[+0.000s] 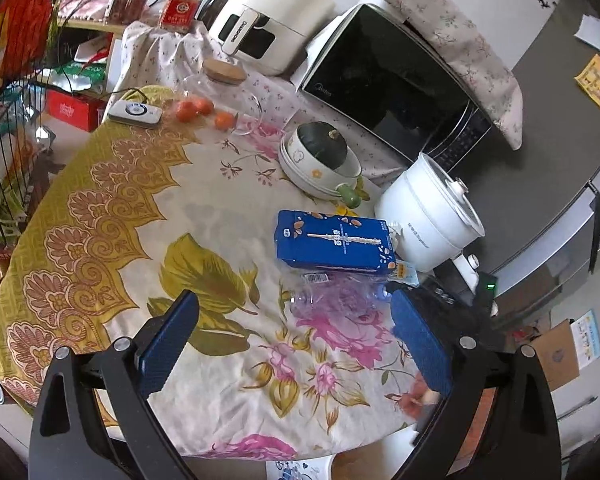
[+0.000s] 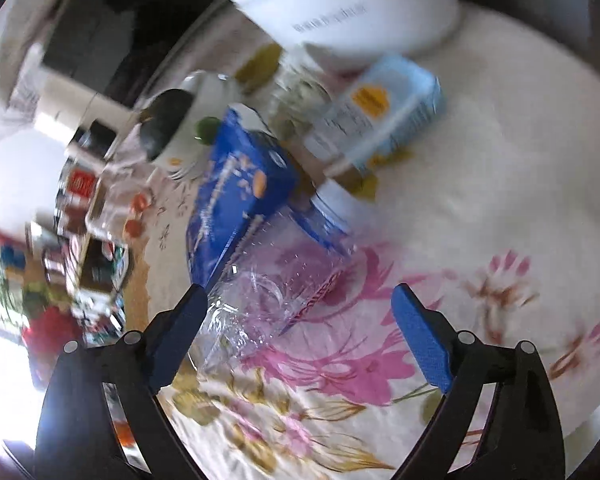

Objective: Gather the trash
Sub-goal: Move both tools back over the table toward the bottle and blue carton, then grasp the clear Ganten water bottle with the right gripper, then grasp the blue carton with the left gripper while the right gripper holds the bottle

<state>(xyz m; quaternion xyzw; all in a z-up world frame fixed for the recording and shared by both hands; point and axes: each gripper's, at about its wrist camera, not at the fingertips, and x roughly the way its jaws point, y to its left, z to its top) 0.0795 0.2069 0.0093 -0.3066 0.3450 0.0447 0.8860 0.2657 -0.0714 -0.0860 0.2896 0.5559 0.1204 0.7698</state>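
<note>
Crushed clear bottle [image 2: 268, 280] lies beside the blue carton [image 1: 332, 242] near the table's [image 1: 204, 400] right edge; both the left gripper [image 1: 296, 344] and the right gripper [image 2: 296, 336] are spread wide, holding nothing.

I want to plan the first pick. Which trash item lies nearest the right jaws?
The clear plastic bottle, lying between the open jaws; the dark blue carton and light blue carton lie beyond.

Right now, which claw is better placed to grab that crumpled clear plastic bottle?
The right claw: it is open, with the crumpled clear plastic bottle lying partly between its fingers. The left claw is open too, but sits farther back from the bottle.
</note>
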